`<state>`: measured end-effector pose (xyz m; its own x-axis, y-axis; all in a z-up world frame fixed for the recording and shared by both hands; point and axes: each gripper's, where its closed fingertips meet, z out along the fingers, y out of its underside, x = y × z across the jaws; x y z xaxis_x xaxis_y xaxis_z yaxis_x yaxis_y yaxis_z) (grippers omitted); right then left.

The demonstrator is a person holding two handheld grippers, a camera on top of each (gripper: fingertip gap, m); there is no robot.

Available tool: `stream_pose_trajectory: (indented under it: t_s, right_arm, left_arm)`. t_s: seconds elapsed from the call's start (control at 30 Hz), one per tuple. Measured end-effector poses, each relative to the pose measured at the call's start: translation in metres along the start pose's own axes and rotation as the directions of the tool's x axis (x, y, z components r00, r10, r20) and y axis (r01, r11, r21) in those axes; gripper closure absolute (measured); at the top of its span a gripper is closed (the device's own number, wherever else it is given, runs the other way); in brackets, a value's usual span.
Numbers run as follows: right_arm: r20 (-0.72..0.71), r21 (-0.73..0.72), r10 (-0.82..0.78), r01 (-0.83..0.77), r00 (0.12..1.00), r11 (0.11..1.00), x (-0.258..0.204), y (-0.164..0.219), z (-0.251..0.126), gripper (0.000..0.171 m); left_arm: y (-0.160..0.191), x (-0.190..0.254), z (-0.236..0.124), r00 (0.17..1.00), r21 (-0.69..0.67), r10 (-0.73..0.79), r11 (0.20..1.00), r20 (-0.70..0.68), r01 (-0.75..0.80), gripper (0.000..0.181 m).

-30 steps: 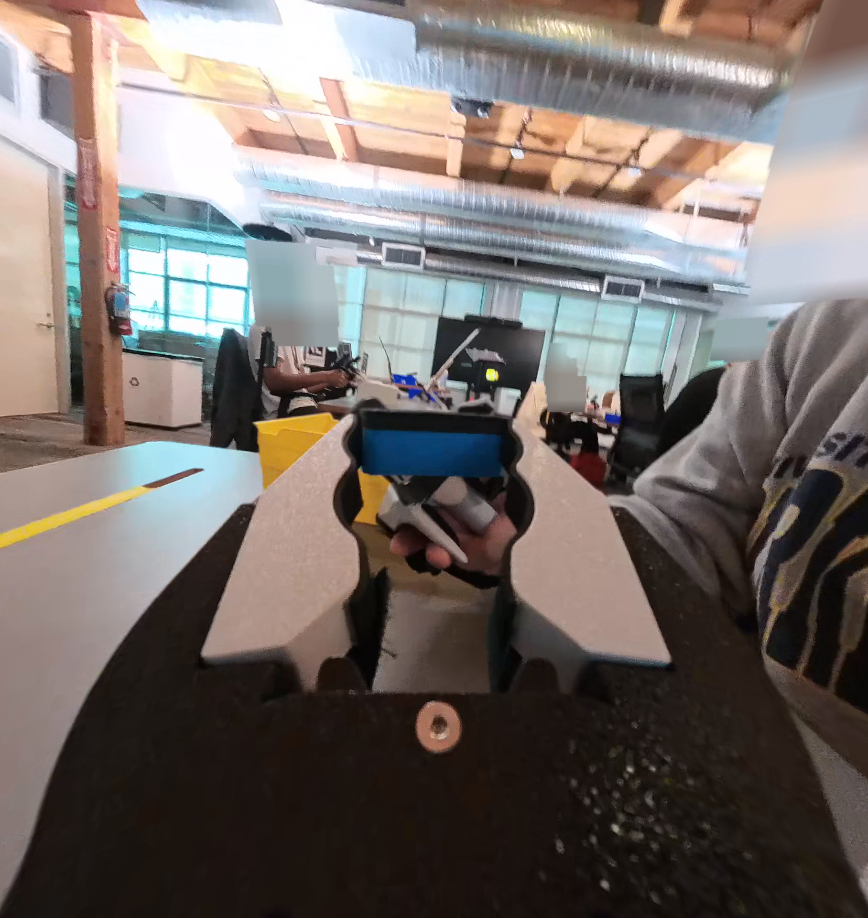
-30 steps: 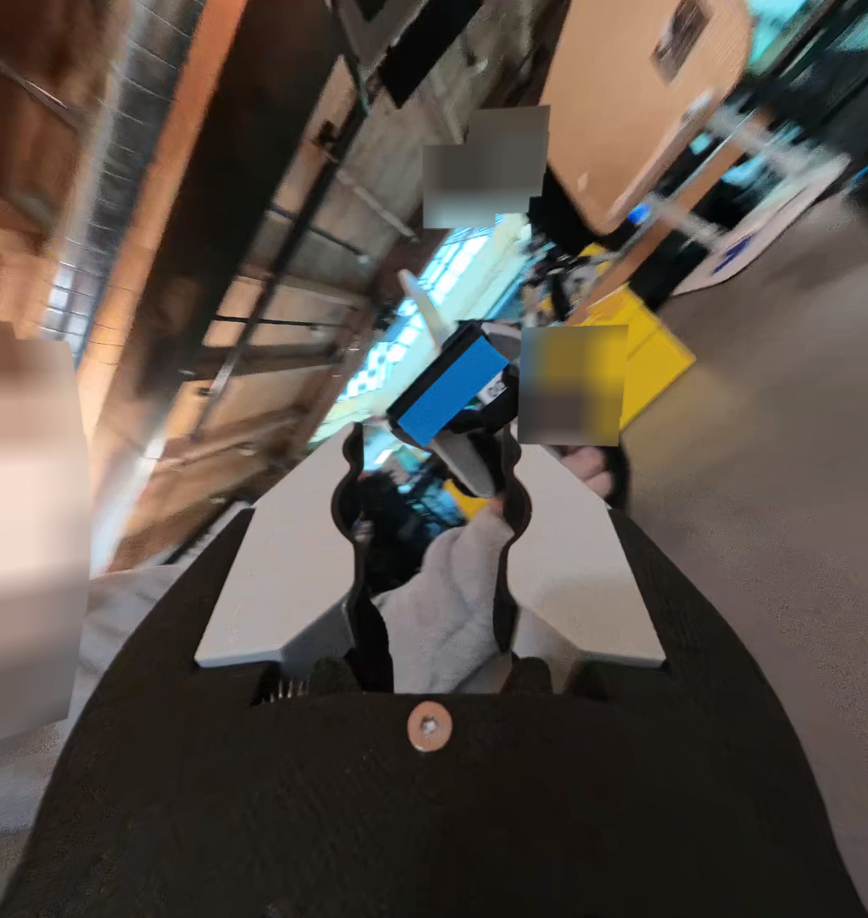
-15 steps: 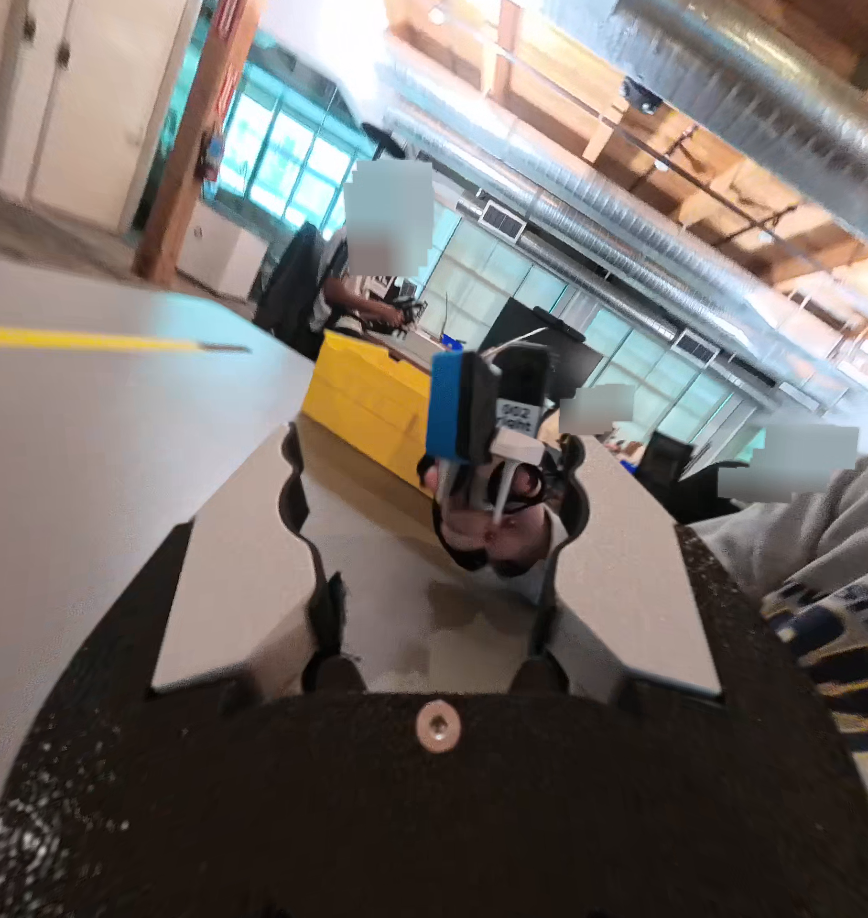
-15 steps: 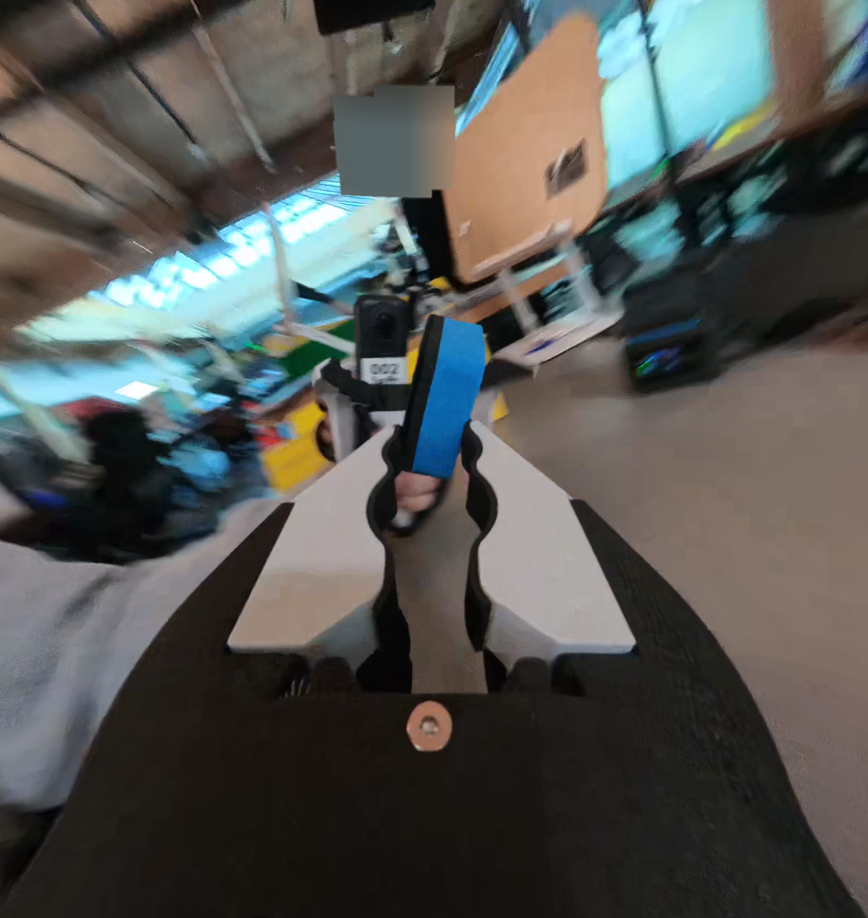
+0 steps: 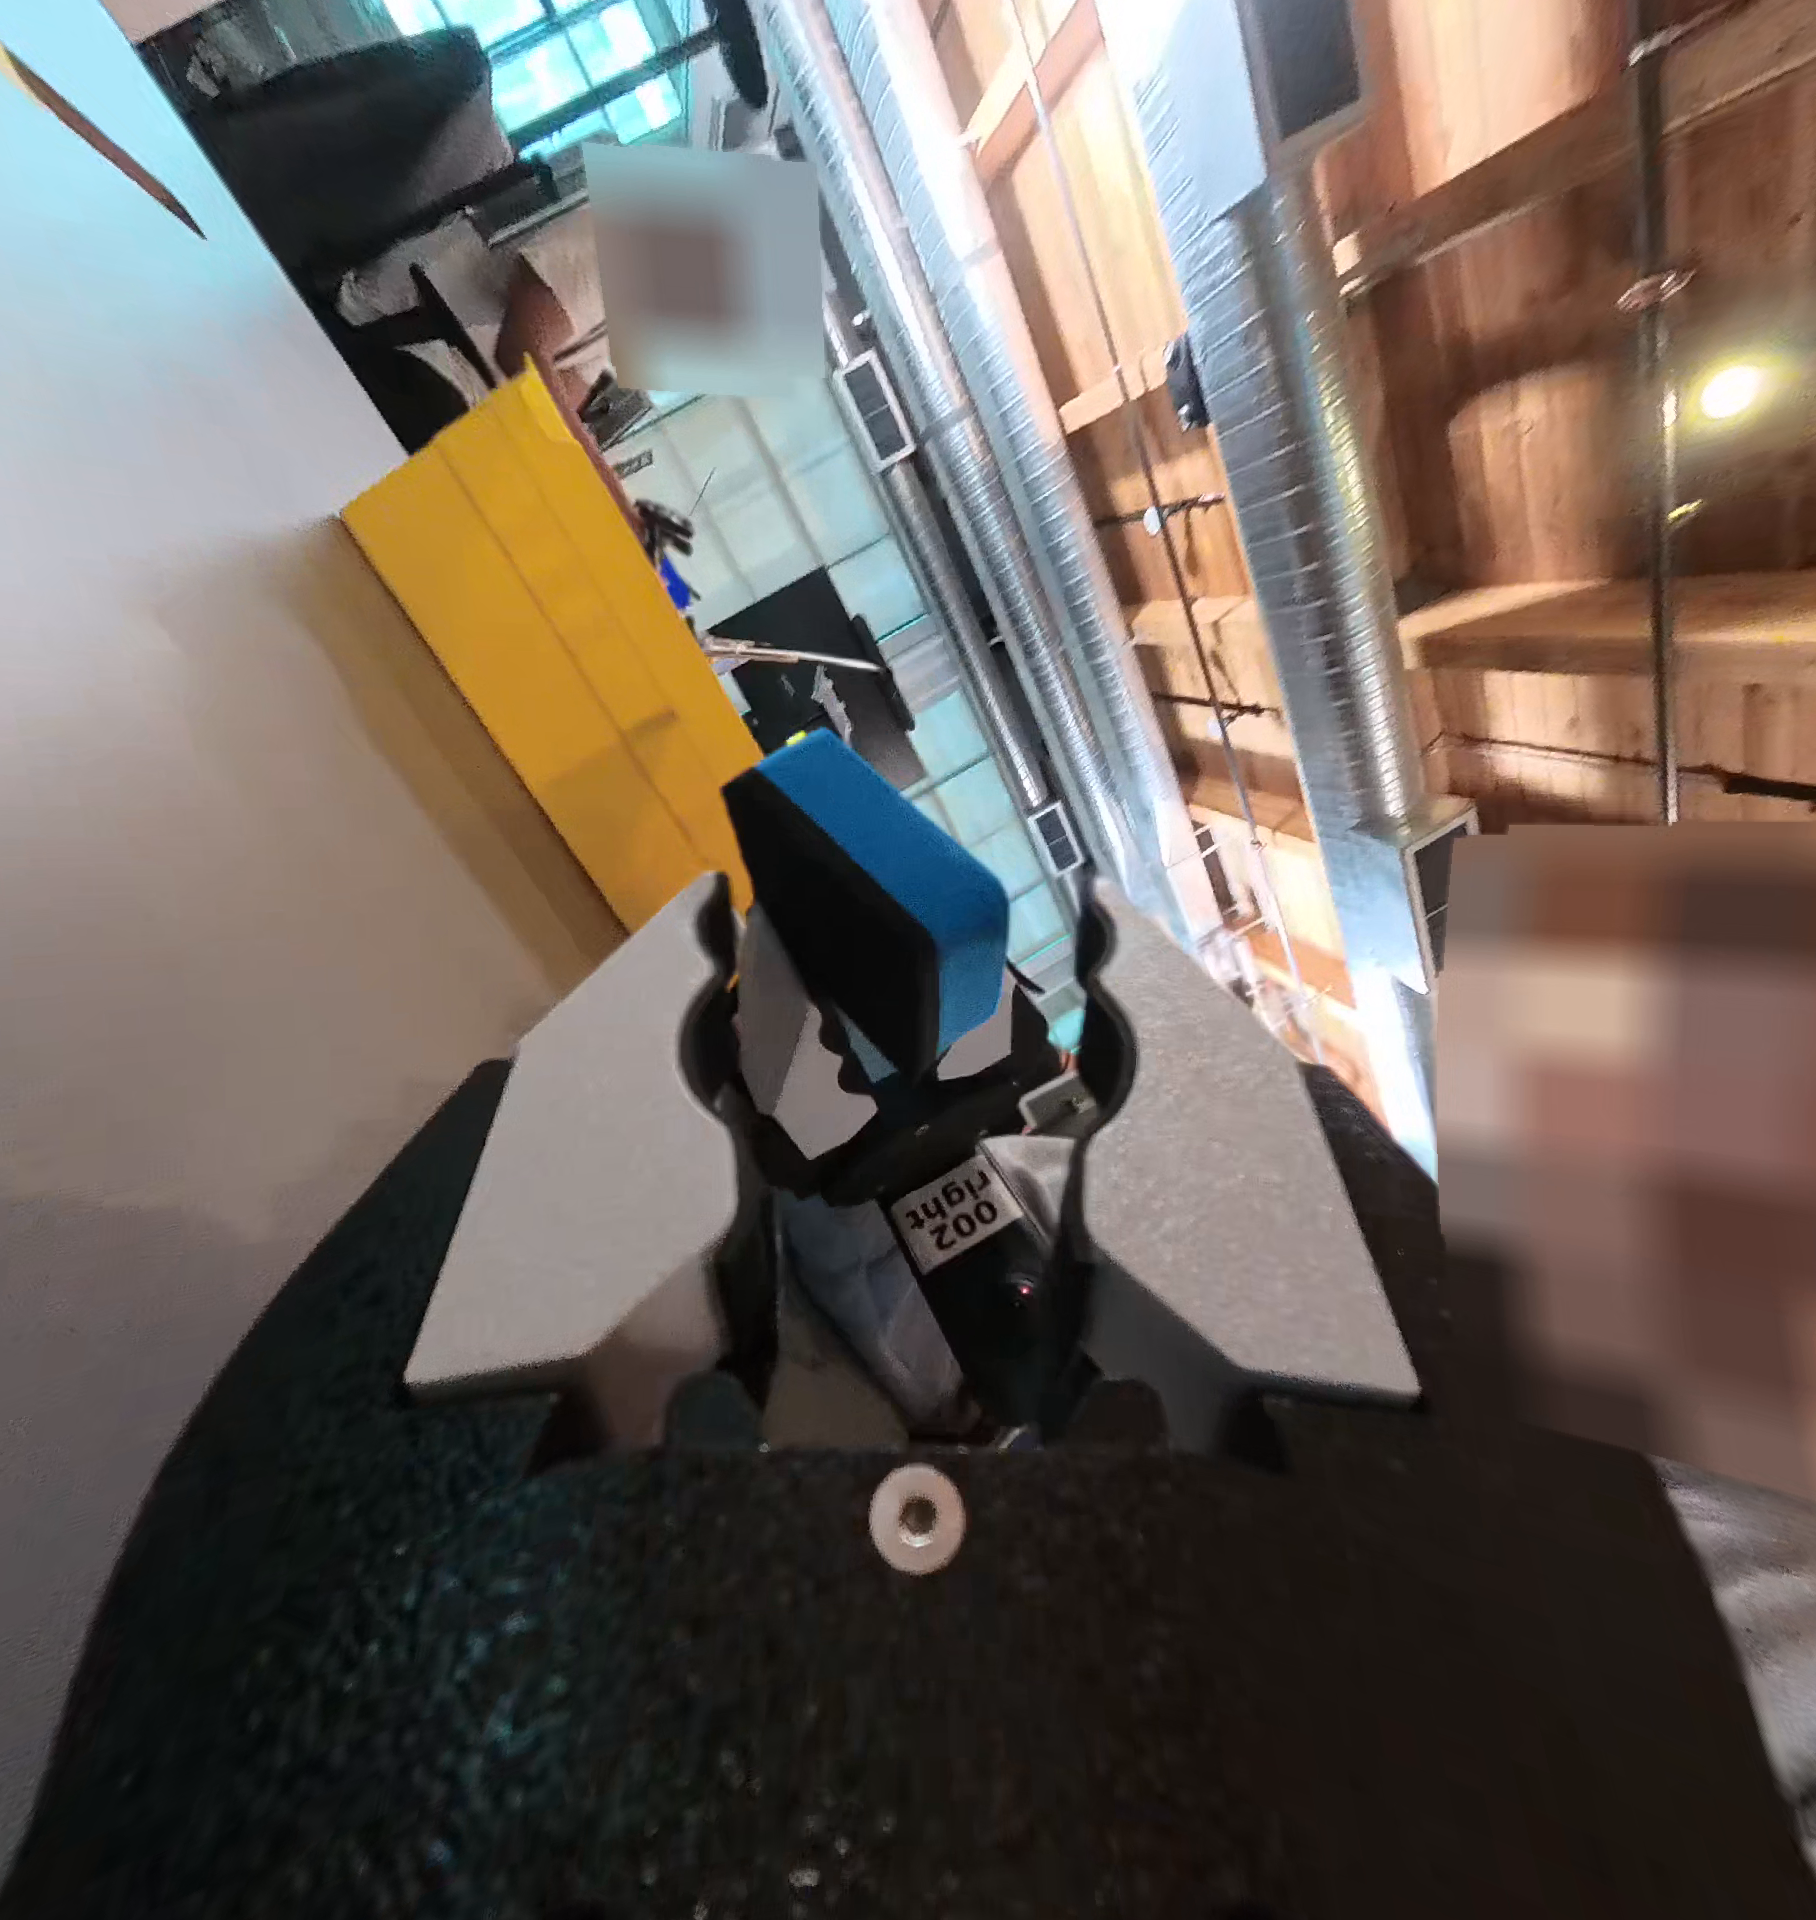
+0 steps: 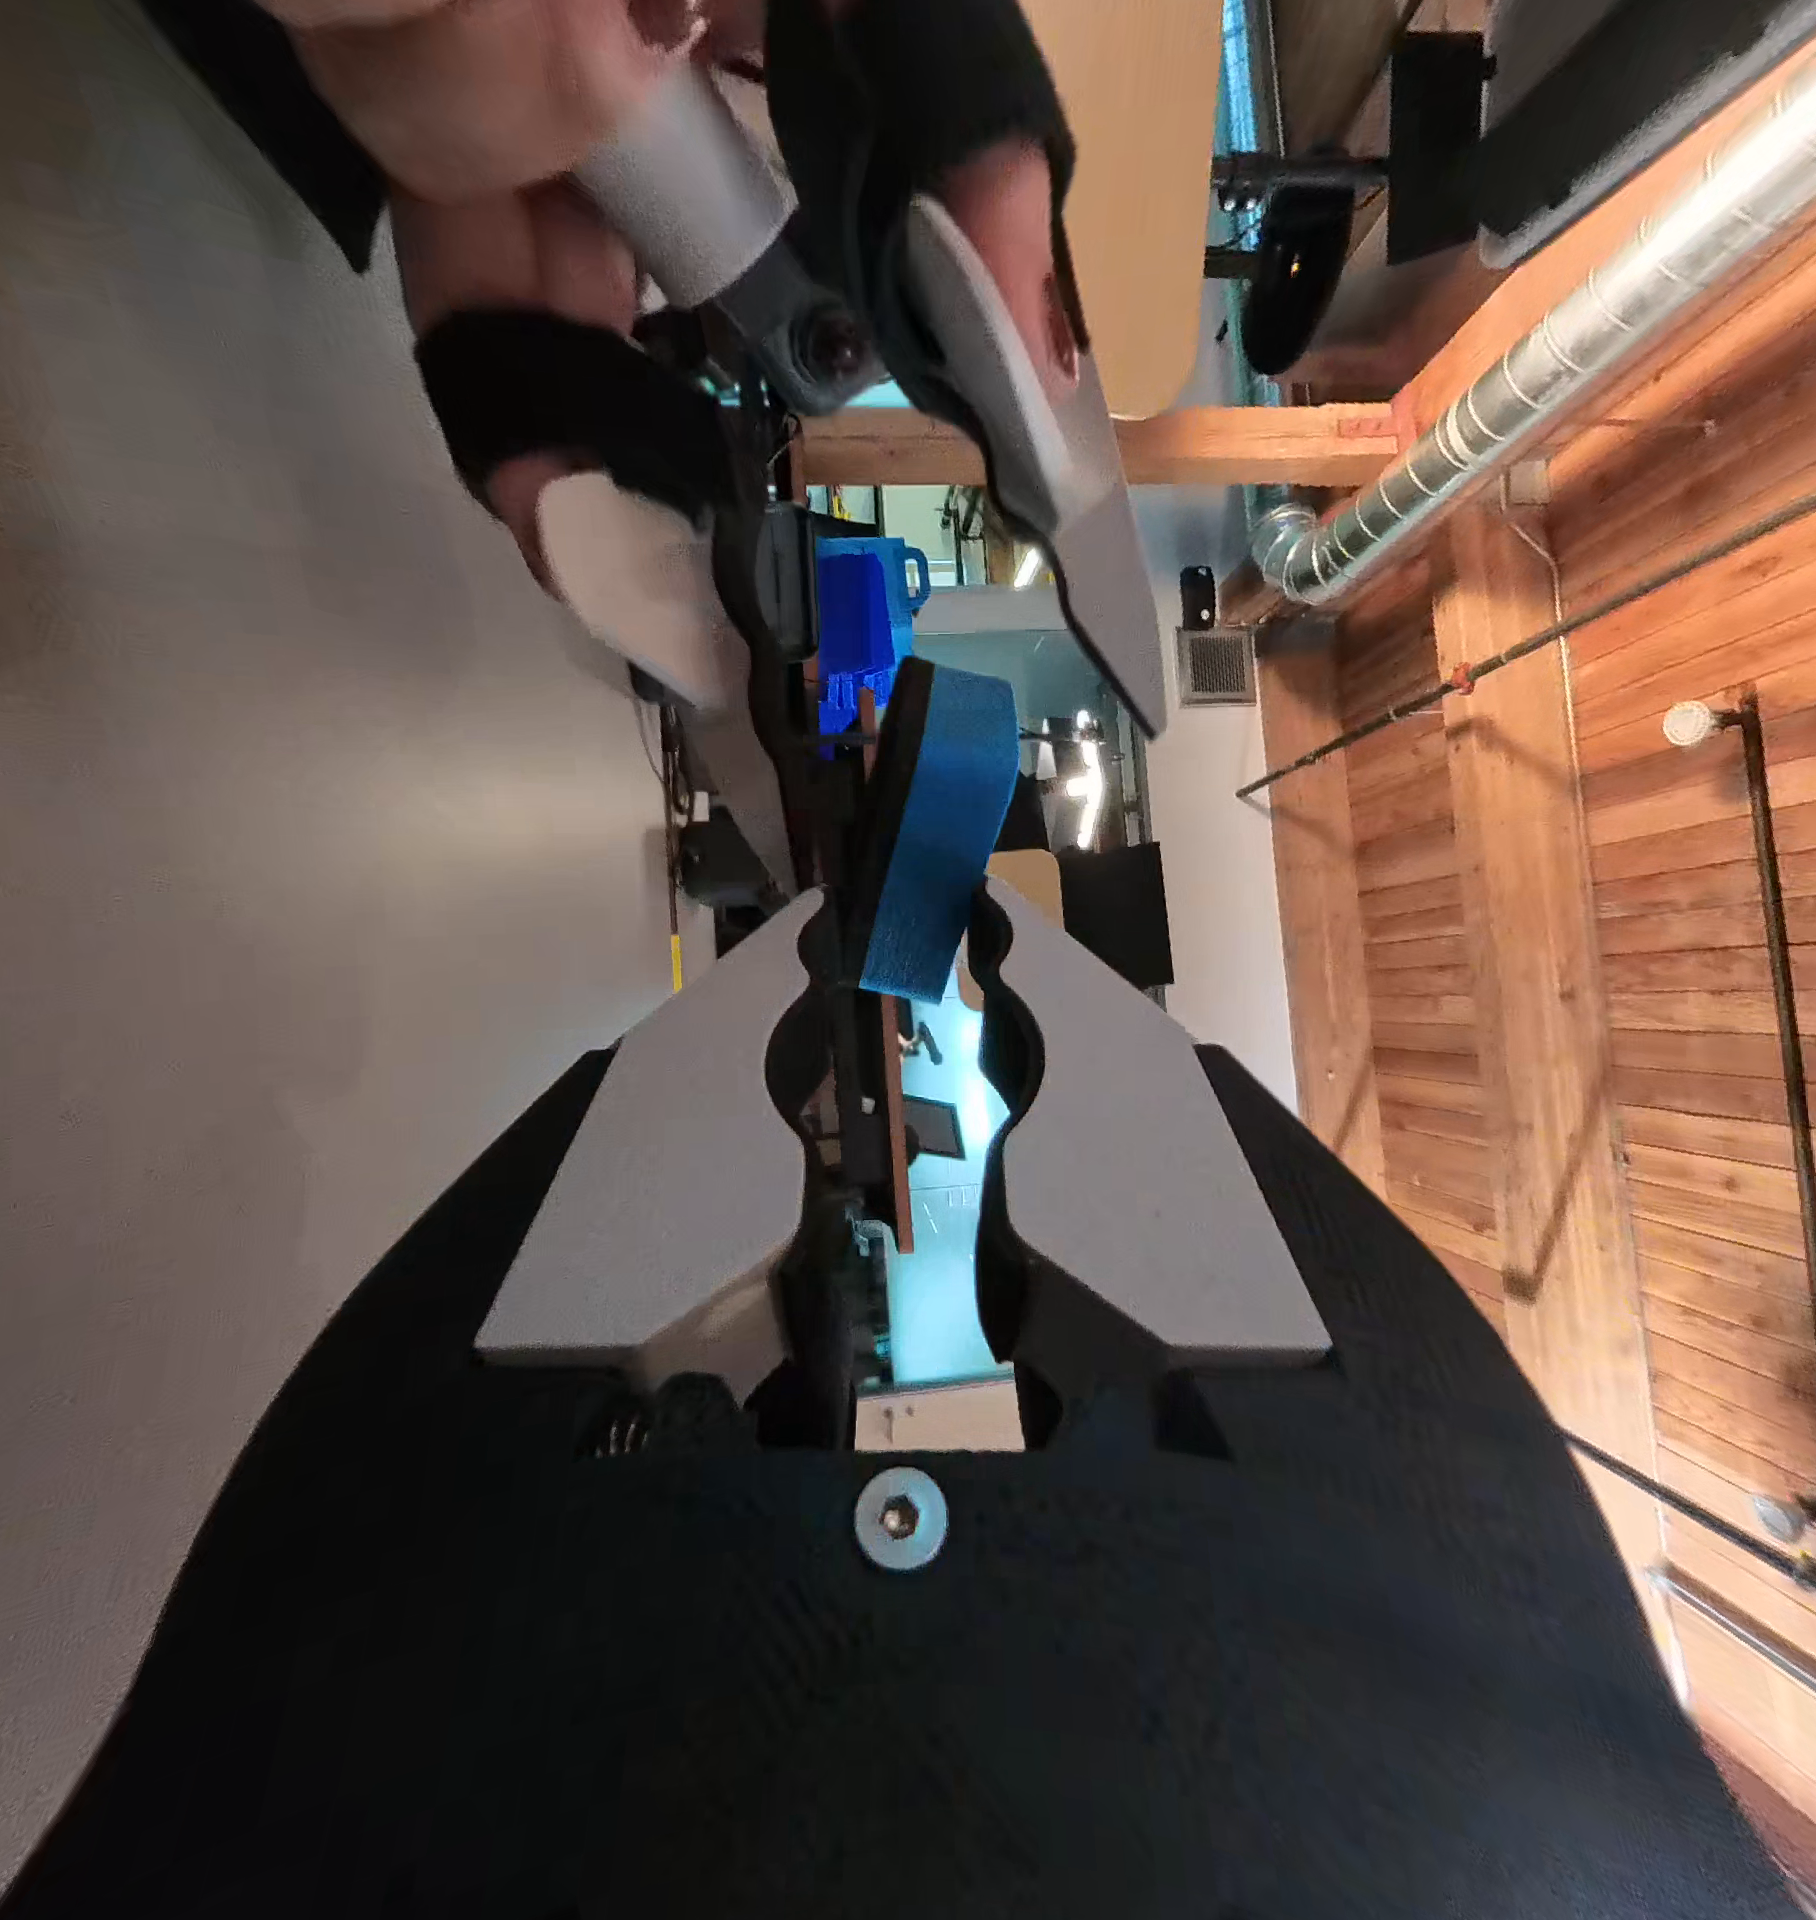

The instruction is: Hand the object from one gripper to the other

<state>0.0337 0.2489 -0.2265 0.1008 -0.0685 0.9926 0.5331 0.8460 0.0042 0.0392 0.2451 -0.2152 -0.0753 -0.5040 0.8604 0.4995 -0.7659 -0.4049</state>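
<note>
The object is a flat block, blue on one side and black on the other. In the right wrist view my right gripper [image 6: 904, 894] is shut on the block [image 6: 945, 821], which sticks out past its tips. The left gripper's grey fingers [image 6: 1060, 488] hang spread apart just beyond the block, held by a hand. In the left wrist view my left gripper [image 5: 904, 894] is open. The block [image 5: 883, 914] sits in the gap between its tips without touching them, pinched by the right gripper's fingers [image 5: 790, 1049].
Both views are rolled sideways. A grey table [image 5: 156, 727] with a yellow bin [image 5: 551, 644] fills the left. Metal ducts [image 5: 987, 520] and wooden ceiling boards [image 6: 1662, 935] lie to the right. A person's gloved hand [image 6: 488, 125] holds the left gripper. My left and right fingertips are right by each other.
One second ago the left gripper held the block. The right gripper closed on it and the left opened. Both grippers have since rolled sideways and moved closer together.
</note>
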Motion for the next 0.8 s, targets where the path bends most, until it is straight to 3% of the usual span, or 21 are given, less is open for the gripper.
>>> stream_pose_trajectory:
  t_s: [0.07,0.13,0.23,0.3,0.37,0.43,0.5,0.57,0.63,0.7,0.8]
  right_arm:
    - [-0.004,-0.006,-0.018,0.018,1.000,1.000,-0.001,-0.001,0.001,0.149]
    - [0.009,-0.008,0.005,-0.005,1.000,1.000,-0.004,0.000,0.001,0.149]
    - [0.089,0.031,0.212,-0.216,0.973,0.976,-0.011,-0.004,-0.002,0.136]
    - [0.190,0.060,0.426,-0.443,0.885,0.894,-0.013,-0.010,-0.007,0.126]
    - [0.268,0.038,0.625,-0.656,0.733,0.754,-0.010,-0.011,-0.009,0.126]
    - [0.365,-0.055,0.804,-0.851,0.470,0.522,-0.010,-0.011,-0.010,0.129]
    - [0.425,-0.178,0.900,-0.966,0.098,0.189,-0.007,-0.011,-0.009,0.132]
    - [0.423,-0.283,0.854,-0.940,-0.302,-0.192,0.005,-0.007,-0.007,0.134]
    - [0.386,-0.366,0.676,-0.777,-0.627,-0.512,0.016,0.002,-0.007,0.135]
    - [0.349,-0.436,0.479,-0.593,-0.805,-0.677,0.020,0.008,-0.009,0.134]
    - [0.295,-0.509,0.334,-0.443,-0.895,-0.738,0.013,0.008,-0.011,0.132]
  left_arm:
    - [0.002,-0.005,0.002,0.999,-0.008,0.009,1.000,0.054,-0.009,0.138]
    - [0.003,-0.007,0.000,0.997,-0.014,0.020,1.000,0.079,-0.019,0.141]
    - [-0.003,-0.010,-0.009,0.985,-0.009,0.114,0.994,0.130,-0.113,0.155]
    - [-0.009,-0.010,-0.015,0.947,-0.024,0.257,0.966,0.190,-0.258,0.160]
    - [-0.014,-0.012,-0.021,0.846,-0.090,0.459,0.887,0.273,-0.452,0.160]
    - [-0.016,-0.006,-0.021,0.640,-0.184,0.708,0.700,0.298,-0.690,0.160]
    - [-0.011,0.005,-0.017,0.349,-0.279,0.898,0.419,0.268,-0.864,0.160]
    - [-0.008,0.005,-0.016,0.071,-0.410,0.964,0.175,0.255,-0.895,0.160]
    - [-0.006,-0.001,-0.016,-0.130,-0.536,0.966,0.011,0.225,-0.844,0.160]
    - [-0.003,-0.005,-0.015,-0.313,-0.629,0.936,-0.146,0.161,-0.763,0.160]
    - [-0.001,-0.008,-0.012,-0.590,-0.725,0.807,-0.392,0.024,-0.566,0.160]
